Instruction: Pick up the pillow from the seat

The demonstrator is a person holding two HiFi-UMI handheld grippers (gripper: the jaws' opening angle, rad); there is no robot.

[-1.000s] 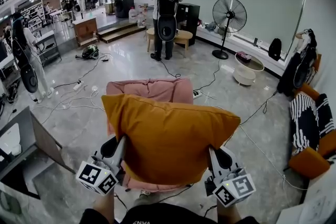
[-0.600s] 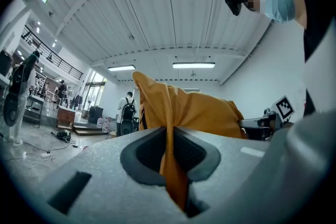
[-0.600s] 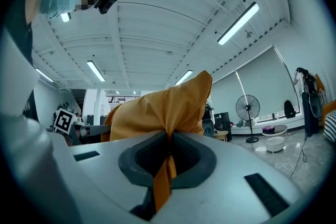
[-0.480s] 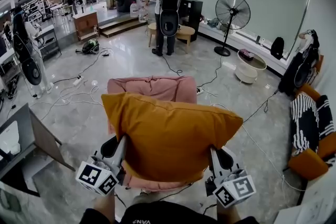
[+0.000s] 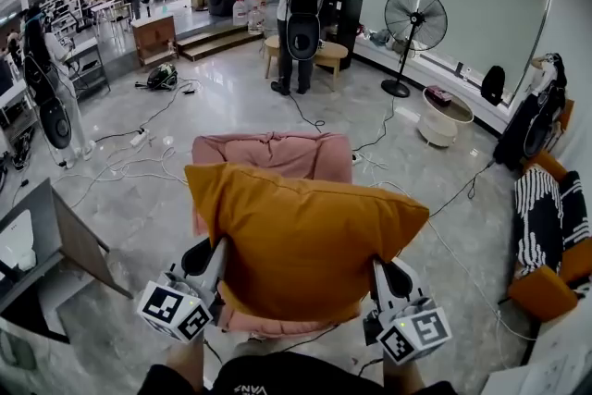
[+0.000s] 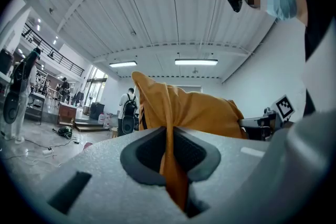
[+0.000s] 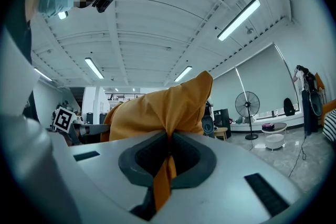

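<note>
My left gripper (image 6: 169,153) has its jaws pinched nearly together on a thin fold of the orange pillow (image 6: 197,113), the cloth running down through the slot between the pads. My right gripper (image 7: 168,157) is clamped the same way on a fold at the pillow's other lower corner. Between the two, the pillow stands up broad and slightly tilted in front of me, over the pink seat (image 5: 273,154). From the head view I cannot tell whether its bottom edge is clear of the cushion. Each grip has only fabric, not stuffing, so I judge the risk to be a fold sliding out under the pillow's weight. To lift well I should raise both grippers together and level, holding their spacing steady so neither side tugs cloth from the other, and move smoothly rather than jerk. Beyond the seat, cables (image 5: 139,164) trail across the floor, so the pillow is best carried high.
</note>
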